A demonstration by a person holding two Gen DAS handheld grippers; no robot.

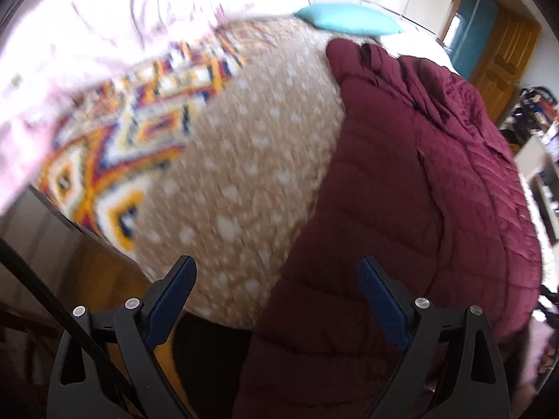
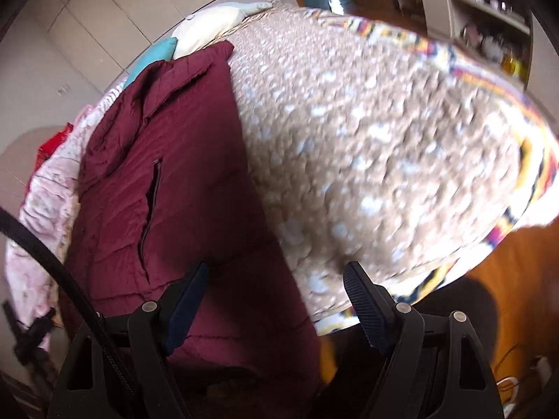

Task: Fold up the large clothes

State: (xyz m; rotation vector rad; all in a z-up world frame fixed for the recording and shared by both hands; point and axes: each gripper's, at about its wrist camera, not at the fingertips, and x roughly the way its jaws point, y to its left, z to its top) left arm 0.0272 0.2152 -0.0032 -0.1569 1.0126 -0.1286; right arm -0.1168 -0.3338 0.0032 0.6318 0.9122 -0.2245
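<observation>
A maroon quilted puffer jacket [image 1: 401, 192] lies spread flat on a tan, white-spotted blanket [image 1: 244, 160], its hem nearest, its collar at the far end.

Maroon jacket [image 1: 401, 209] hem runs off the lower edge; the blanket [image 2: 367, 146] pattern is perhaps motion-blurred

Bright daylight, motion blur, fisheye-warped edges

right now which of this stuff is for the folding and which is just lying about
For the job:
maroon puffer jacket
left gripper, open
right gripper, open

Lying about:
tan spotted blanket
teal pillow
cream pillow
pink floral bedding
</observation>
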